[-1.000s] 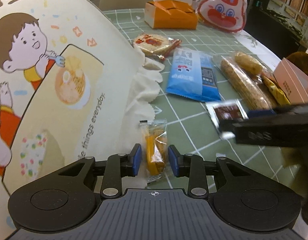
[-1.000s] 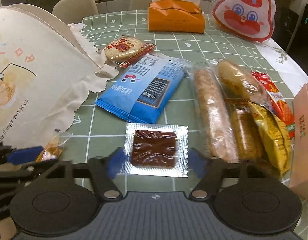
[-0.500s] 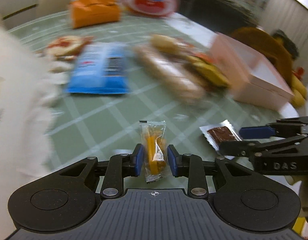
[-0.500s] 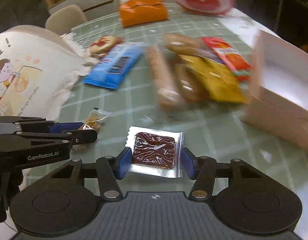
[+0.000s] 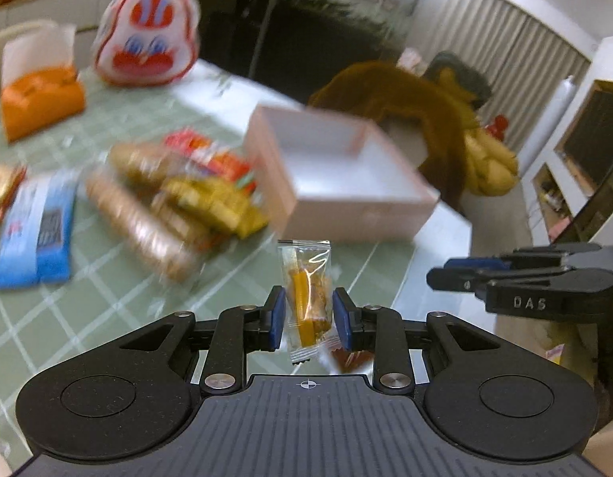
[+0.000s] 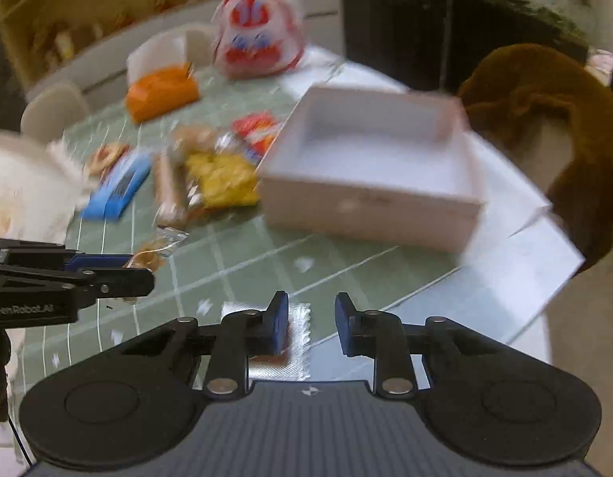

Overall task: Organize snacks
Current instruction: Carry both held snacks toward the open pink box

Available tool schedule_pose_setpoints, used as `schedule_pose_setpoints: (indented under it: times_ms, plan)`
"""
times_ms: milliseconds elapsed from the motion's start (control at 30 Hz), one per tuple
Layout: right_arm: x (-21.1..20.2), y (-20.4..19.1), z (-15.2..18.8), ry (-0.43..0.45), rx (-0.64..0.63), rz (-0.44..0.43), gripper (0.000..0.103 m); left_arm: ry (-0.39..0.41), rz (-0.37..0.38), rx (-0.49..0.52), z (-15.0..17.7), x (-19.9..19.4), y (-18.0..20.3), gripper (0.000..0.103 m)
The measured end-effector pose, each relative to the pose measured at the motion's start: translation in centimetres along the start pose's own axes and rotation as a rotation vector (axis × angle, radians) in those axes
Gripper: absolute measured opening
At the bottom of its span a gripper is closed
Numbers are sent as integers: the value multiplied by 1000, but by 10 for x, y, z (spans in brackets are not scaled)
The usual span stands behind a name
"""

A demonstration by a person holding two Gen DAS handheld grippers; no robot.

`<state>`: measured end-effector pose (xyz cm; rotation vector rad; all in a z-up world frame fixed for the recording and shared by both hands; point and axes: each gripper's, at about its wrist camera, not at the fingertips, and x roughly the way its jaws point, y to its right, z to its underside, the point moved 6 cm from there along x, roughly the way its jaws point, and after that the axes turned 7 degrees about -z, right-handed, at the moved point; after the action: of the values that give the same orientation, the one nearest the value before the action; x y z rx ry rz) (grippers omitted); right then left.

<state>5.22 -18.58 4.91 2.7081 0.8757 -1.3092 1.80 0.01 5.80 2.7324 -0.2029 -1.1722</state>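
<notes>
My left gripper (image 5: 308, 320) is shut on a small clear packet with an orange snack (image 5: 308, 296) and holds it upright above the green table, in front of the open pink box (image 5: 338, 183). In the right wrist view my right gripper (image 6: 311, 328) has its jaws apart with nothing between them; the silver foil packet with a brown square (image 6: 284, 342) lies below, behind the left finger (image 6: 277, 326). The pink box (image 6: 370, 175) stands ahead of it. The left gripper also shows in the right wrist view (image 6: 119, 270), and the right gripper in the left wrist view (image 5: 465, 274).
A pile of snack packets (image 5: 179, 202) lies left of the box, with a blue packet (image 5: 36, 226) further left. An orange tissue box (image 5: 39, 103) and a rabbit-face bag (image 5: 147, 43) stand at the back. A brown plush (image 6: 545, 119) sits beyond the table's right edge.
Both grippers have swung right toward the pink box. The left still carries the orange snack. The foil packet has slipped from between the right gripper's fingers and lies lower, mostly under the left finger.
</notes>
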Motion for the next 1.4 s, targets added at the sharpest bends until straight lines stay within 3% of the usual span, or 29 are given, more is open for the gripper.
schedule_pose_setpoints:
  times_ms: [133,233,367,600,933,1067,1333,1400]
  plan:
    - [-5,13,3,-2,24,30,29,8,-13,-4,-10,-1,7,31]
    - [7,12,20,-41,53,9,39,-34,-34,-25,-1,6,4,31]
    - [28,-7,38,-98,72,-39,40,-101,-66,-66,17,18,-3,31]
    - [66,-36,46,-141,77,-48,44,-129,-108,-124,35,17,-18,31]
    - [79,-54,43,-135,-43,18,55,-131,-118,-156,44,15,-19,31]
    - [79,-59,43,-129,-98,58,56,-136,-122,-175,47,15,-24,31]
    - [80,-52,41,-141,-65,12,56,-138,-109,-173,48,13,-25,31]
    - [78,-53,43,-144,-86,26,47,-142,-106,-171,48,14,-25,31]
